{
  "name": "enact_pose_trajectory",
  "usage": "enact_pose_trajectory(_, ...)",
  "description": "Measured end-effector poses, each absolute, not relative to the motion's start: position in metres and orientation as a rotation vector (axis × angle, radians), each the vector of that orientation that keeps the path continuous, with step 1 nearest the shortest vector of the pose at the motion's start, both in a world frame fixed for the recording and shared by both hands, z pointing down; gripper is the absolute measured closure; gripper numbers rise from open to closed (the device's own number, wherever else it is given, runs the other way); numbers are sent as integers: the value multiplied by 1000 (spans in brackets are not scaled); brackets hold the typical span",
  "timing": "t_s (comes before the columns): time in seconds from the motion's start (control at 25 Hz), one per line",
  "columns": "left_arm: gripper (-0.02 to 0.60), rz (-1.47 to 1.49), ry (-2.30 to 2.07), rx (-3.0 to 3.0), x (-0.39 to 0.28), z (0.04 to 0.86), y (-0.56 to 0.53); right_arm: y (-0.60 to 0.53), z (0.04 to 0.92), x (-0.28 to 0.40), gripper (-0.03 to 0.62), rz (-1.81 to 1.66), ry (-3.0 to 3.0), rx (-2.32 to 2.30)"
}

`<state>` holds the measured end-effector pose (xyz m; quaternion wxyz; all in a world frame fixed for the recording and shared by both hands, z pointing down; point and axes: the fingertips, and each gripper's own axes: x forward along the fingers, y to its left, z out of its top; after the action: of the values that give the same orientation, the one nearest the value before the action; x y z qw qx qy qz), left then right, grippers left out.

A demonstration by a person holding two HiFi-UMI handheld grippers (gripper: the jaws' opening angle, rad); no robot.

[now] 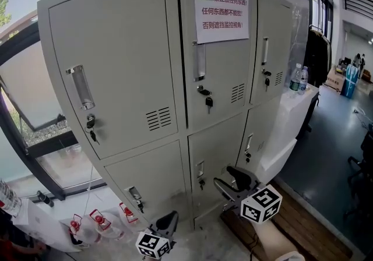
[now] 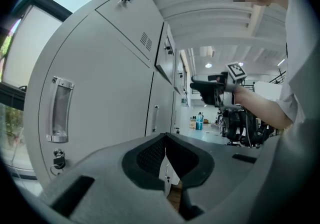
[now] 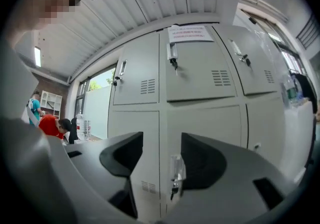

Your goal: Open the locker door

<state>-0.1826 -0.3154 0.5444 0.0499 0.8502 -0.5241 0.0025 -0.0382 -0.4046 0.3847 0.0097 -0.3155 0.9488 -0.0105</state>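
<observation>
Right gripper (image 1: 223,176) open; locker door handle (image 1: 200,169) vertical.

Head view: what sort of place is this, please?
Likely a locker area in an office or workshop: grey metal lockers, a paper notice on them, water bottles beside them.

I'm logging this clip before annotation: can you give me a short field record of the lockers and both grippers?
cabinet: grey metal locker cabinet, three columns, two rows of doors
notice: white paper sheet on the upper middle door
right gripper: jaws apart, empty, aimed at the lower middle door's clear handle, short of it
left gripper: jaws together, nothing held, low near the lower left door
side: clear plastic water bottles past the cabinet's right end
</observation>
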Motion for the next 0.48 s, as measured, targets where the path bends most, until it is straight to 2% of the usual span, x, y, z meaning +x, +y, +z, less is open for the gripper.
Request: enact_pose_trajectory(0.48, 572, -2, -1648, 2543, -196, 546, -305, -453, 171, -85, 370, 177, 3018, -617)
